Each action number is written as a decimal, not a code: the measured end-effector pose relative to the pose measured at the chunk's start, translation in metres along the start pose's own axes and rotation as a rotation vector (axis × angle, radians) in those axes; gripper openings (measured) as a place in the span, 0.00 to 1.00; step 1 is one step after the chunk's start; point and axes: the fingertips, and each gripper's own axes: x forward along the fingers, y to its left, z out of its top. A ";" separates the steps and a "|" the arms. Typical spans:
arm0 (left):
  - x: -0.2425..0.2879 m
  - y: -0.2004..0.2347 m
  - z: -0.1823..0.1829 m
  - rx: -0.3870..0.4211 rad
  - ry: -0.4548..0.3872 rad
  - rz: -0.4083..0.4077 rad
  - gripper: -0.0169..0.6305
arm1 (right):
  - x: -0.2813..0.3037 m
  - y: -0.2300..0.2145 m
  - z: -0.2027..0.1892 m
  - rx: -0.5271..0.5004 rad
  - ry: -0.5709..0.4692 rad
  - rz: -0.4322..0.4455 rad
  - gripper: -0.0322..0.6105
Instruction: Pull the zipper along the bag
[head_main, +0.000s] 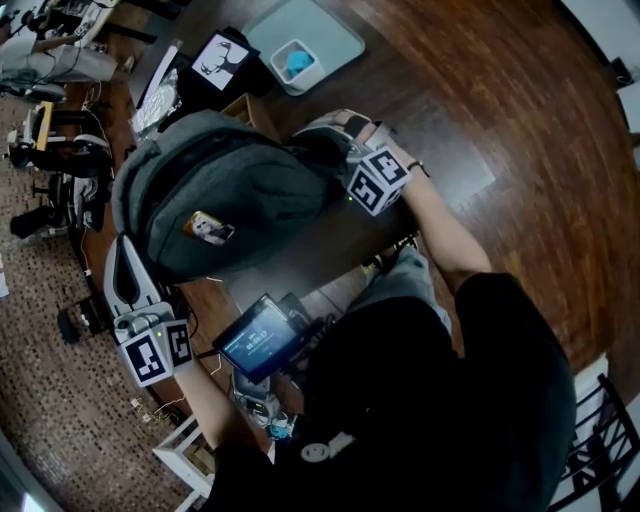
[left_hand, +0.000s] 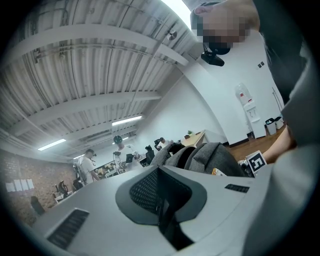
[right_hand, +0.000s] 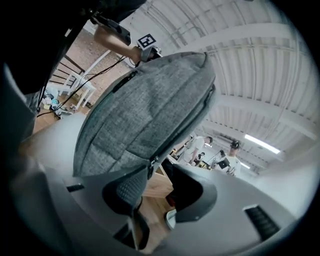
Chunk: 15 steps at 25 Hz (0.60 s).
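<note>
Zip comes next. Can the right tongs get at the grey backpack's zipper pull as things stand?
Probably yes: the right tongs stand open right beside the zipper pull on the backpack, with nothing in between.

We see a dark brown table (head_main: 300, 262) with a grey backpack (head_main: 230, 195) lying on its side across most of the top. Just beside the backpack's far edge sits a light wooden block (head_main: 252, 112). Beyond that we find a card with a black deer figure (head_main: 222, 60) and a crinkled silver packet (head_main: 158, 98). A pale tray (head_main: 335, 28) holds a white tub (head_main: 296, 62); we cannot tell whether it rests on the table or the plank floor (head_main: 520, 120).
</note>
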 end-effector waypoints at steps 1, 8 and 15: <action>0.000 0.000 -0.001 -0.001 0.000 0.002 0.03 | 0.001 0.003 0.000 -0.009 0.005 0.008 0.31; -0.002 -0.003 0.000 0.016 0.017 -0.001 0.03 | 0.014 0.001 -0.008 0.057 0.011 -0.066 0.14; -0.001 -0.002 0.000 -0.004 -0.006 -0.002 0.03 | 0.004 -0.003 -0.008 0.035 0.065 -0.098 0.09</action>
